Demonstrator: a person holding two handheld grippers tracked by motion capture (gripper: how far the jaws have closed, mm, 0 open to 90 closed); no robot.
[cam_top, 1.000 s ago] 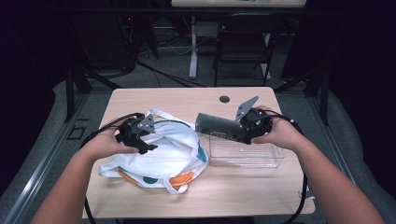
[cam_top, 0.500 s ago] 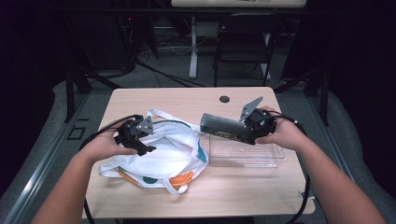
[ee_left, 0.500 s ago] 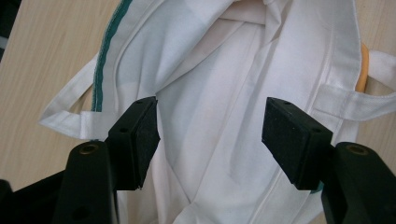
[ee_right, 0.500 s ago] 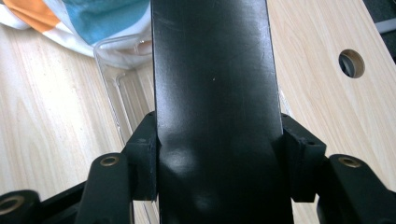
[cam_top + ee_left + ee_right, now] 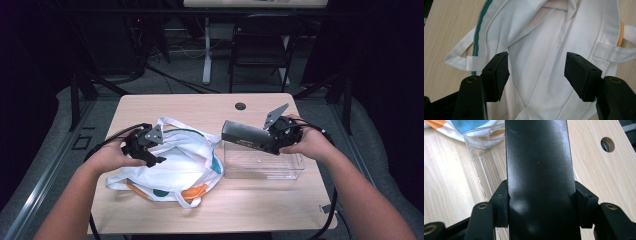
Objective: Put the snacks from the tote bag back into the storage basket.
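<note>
A stiff, smooth black box (image 5: 246, 135) is gripped across its sides by the right gripper (image 5: 541, 202); the left gripper (image 5: 536, 72), fingers apart, hovers over the limp tote bag (image 5: 185, 160).

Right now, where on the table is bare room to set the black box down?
Bare wood lies along the far edge of the table around the round hole, and along the near edge. The middle is crowded: the white bag and the clear tray.

A long, flat black rectangular case (image 5: 243, 135) hangs nearly level, right of centre, over a clear plastic bin (image 5: 262, 167); a crumpled white cloth tote bag (image 5: 185, 160) lies left of centre.
</note>
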